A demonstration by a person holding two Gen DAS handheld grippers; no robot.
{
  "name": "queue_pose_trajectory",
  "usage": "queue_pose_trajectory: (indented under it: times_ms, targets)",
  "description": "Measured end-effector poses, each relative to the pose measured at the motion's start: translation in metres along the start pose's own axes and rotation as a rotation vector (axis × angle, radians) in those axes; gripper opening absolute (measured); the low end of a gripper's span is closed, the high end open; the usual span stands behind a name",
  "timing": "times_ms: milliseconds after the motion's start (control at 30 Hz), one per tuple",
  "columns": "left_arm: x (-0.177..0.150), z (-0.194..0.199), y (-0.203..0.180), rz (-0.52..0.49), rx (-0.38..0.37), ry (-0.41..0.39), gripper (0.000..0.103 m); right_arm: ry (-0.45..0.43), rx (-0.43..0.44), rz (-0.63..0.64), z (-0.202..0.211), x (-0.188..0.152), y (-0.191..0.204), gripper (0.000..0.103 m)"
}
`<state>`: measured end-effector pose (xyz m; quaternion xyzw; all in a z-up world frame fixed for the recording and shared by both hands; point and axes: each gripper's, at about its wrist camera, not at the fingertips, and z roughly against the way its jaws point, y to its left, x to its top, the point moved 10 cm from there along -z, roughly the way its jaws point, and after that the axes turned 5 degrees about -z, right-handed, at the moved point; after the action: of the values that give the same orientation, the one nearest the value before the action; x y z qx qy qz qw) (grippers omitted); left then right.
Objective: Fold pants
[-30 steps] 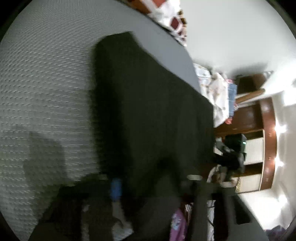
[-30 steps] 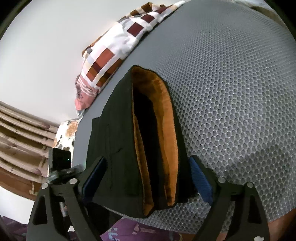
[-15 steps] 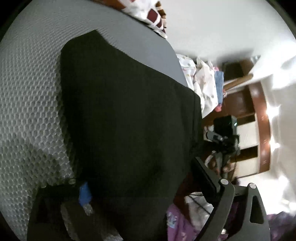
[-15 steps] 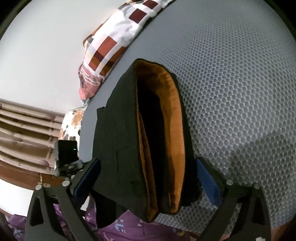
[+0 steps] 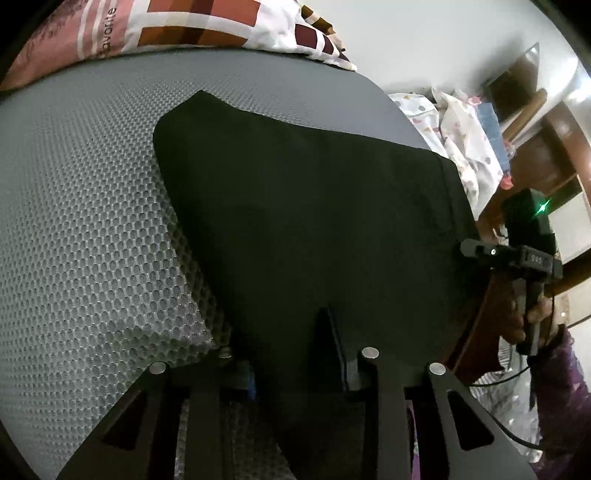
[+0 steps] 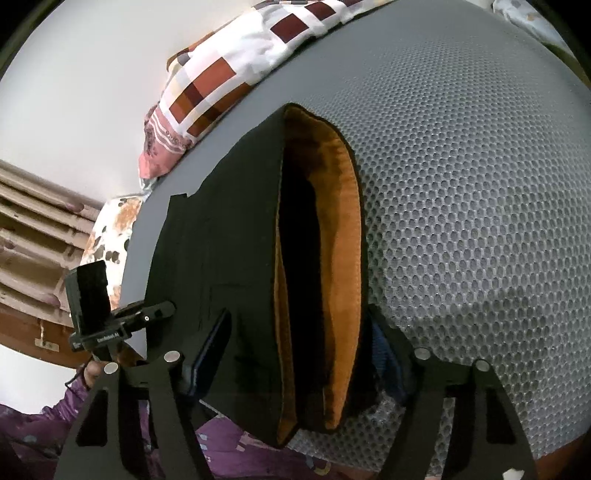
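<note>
The black pants [image 5: 314,229] lie folded on a grey mesh mattress [image 5: 85,229]. In the right wrist view the pants [image 6: 221,258] show an orange lining [image 6: 343,236] at the open waist end. My left gripper [image 5: 291,354] has closed its fingers on the near edge of the pants. My right gripper [image 6: 295,354] has its fingers around the waist end, one finger [image 6: 210,343] on top of the cloth and the other under the edge, pinching the layers. Each gripper shows in the other's view, the right one [image 5: 517,258] and the left one [image 6: 107,328].
A patchwork pillow [image 5: 177,26] lies at the far end of the mattress; it also shows in the right wrist view [image 6: 236,77]. Piled laundry [image 5: 461,140] and wooden furniture [image 5: 554,140] stand beyond the mattress edge. A purple sleeve [image 6: 44,435] is near the bottom left.
My left gripper has swung toward the pants' near edge and closed its fingers on the cloth. My right gripper's fingers have closed in on the waist end.
</note>
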<state>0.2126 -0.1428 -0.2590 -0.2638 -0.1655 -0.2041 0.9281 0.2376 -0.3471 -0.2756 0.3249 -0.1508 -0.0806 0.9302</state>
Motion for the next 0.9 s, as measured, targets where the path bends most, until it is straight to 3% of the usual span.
queue_pose_trajectory:
  times_ms: [167, 300, 400, 433, 467, 800, 900]
  targets:
    - [0.006, -0.006, -0.01, -0.032, 0.038, 0.002, 0.031, -0.007, 0.092, -0.099, 0.009, 0.002, -0.012, 0.072]
    - [0.012, -0.012, -0.017, -0.047, 0.061, 0.0, 0.031, -0.006, 0.096, -0.099, 0.01, 0.001, -0.012, 0.072]
    - [0.014, -0.013, -0.018, -0.056, 0.072, -0.002, 0.031, -0.005, 0.041, -0.066, 0.01, -0.001, -0.011, 0.059]
    - [0.014, -0.013, -0.019, -0.061, 0.078, -0.003, 0.031, 0.006, 0.037, -0.071, 0.006, -0.001, -0.009, 0.047]
    - [0.014, -0.014, -0.02, -0.066, 0.085, -0.005, 0.031, 0.007, 0.045, -0.082, 0.005, -0.001, -0.01, 0.043]
    - [0.014, -0.008, -0.014, -0.09, 0.156, -0.016, 0.031, 0.005, 0.193, -0.186, 0.001, -0.015, 0.004, 0.032]
    - [0.012, -0.007, -0.011, -0.083, 0.148, -0.015, 0.031, 0.007, 0.13, -0.122, -0.003, -0.021, 0.008, 0.032]
